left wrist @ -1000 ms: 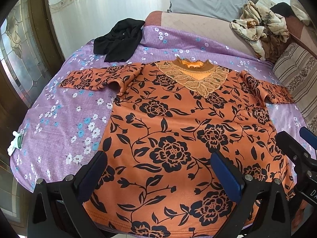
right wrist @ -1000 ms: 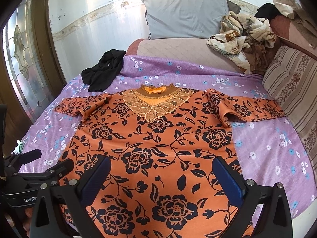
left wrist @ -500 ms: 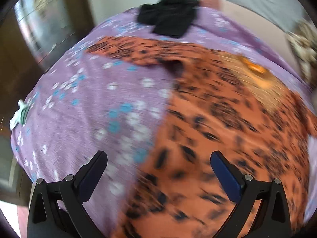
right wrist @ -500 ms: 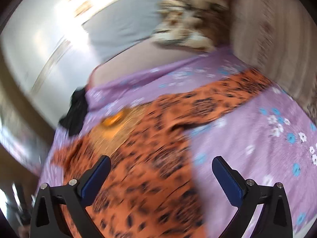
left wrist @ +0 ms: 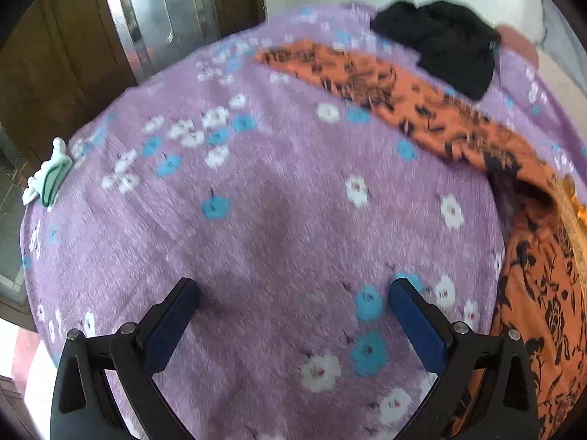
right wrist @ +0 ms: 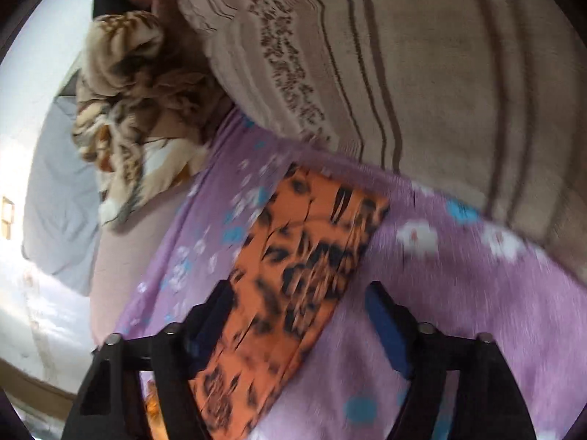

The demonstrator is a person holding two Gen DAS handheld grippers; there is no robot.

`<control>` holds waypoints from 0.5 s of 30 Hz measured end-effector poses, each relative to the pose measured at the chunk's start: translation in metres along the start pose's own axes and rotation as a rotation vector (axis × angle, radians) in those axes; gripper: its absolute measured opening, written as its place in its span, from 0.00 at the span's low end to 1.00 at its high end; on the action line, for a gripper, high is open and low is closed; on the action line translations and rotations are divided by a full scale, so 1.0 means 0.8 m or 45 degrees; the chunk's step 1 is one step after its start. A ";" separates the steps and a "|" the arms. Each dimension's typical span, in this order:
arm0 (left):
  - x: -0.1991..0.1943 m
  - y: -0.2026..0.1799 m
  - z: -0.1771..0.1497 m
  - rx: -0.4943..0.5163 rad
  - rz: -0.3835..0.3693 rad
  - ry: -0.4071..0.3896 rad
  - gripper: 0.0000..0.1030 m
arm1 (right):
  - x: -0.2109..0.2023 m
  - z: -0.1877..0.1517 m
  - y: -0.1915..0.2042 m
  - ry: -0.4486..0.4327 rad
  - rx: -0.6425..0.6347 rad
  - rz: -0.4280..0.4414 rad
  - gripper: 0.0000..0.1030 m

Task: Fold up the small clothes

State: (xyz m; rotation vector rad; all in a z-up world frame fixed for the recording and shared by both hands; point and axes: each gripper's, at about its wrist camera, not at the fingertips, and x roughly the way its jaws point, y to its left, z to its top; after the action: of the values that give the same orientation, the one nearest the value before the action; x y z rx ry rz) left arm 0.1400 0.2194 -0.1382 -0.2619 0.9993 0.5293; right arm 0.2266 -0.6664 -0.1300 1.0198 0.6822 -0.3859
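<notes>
Orange floral blouse (left wrist: 543,278) lies spread flat on a bed covered by a purple flowered bedspread (left wrist: 279,220), its black rose print running along the right edge of the left wrist view. One long sleeve (left wrist: 370,77) reaches out across the bedspread toward the far corner, its cuff end near the wooden door (left wrist: 55,62). The lace neckline shows as a pale strip at the far right, partly cut off by the frame.

The left claw (left wrist: 293,315) hangs wide open above bare bedspread, just beside the blouse's side edge and gripping nothing; its blue pads (left wrist: 418,326) stand well apart. A crumpled black garment (left wrist: 447,47) lies beyond the sleeve, near the head of the bed. A small white and green object (left wrist: 46,179) sits at the bed's left edge; what it is cannot be told.

In the right wrist view, the other sleeve (right wrist: 293,275) lies flat on the bedspread and runs up between the fingers of the right claw (right wrist: 301,315), which is also open, its jaws on either side of the cloth without closing on it. A striped beige cushion (right wrist: 403,73) rises beyond the sleeve's cuff, with a brown patterned blanket (right wrist: 128,99) heaped beside it and a grey pillow (right wrist: 58,201) behind. Both views are blurred.
</notes>
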 end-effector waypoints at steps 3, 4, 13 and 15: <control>0.002 0.001 0.001 -0.015 -0.009 0.003 1.00 | 0.023 0.011 0.004 0.000 -0.009 -0.063 0.58; 0.003 0.002 0.001 -0.024 -0.020 0.004 1.00 | 0.028 0.014 0.008 -0.008 -0.036 -0.090 0.43; 0.000 0.001 0.001 -0.021 -0.033 -0.020 1.00 | -0.022 0.013 0.159 -0.120 -0.447 -0.001 0.05; -0.001 0.002 0.001 -0.026 -0.038 -0.021 1.00 | -0.064 -0.009 0.234 -0.166 -0.572 0.155 0.05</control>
State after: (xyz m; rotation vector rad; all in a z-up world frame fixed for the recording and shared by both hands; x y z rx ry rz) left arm 0.1399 0.2209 -0.1373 -0.2896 0.9731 0.5136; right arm 0.2972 -0.5702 0.0235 0.5999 0.5531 -0.1775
